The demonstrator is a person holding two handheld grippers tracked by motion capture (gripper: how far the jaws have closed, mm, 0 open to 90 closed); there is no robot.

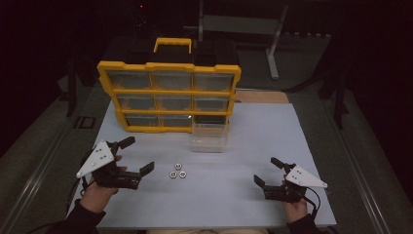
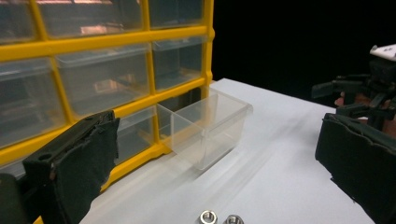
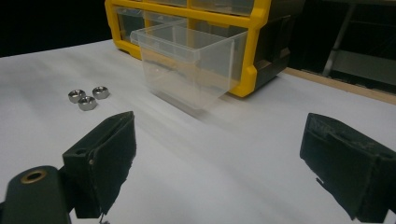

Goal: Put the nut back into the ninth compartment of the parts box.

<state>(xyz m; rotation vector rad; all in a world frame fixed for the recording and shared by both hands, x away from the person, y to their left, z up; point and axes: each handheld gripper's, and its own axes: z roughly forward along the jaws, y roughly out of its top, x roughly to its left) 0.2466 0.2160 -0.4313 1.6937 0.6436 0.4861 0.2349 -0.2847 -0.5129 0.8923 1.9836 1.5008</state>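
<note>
Three nuts (image 1: 177, 171) clustered, one clear bin (image 1: 209, 138), two tools, left tool (image 1: 136, 157) and right tool (image 1: 268, 171), both released

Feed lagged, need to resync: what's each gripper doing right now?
Left gripper: open, holding nothing, beside the three nuts.
Right gripper: open, holding nothing, over the bare white board.

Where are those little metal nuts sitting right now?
In the high view, the three nuts lie clustered on the white table, just right of the left gripper and in front of the clear plastic drawer.
</note>
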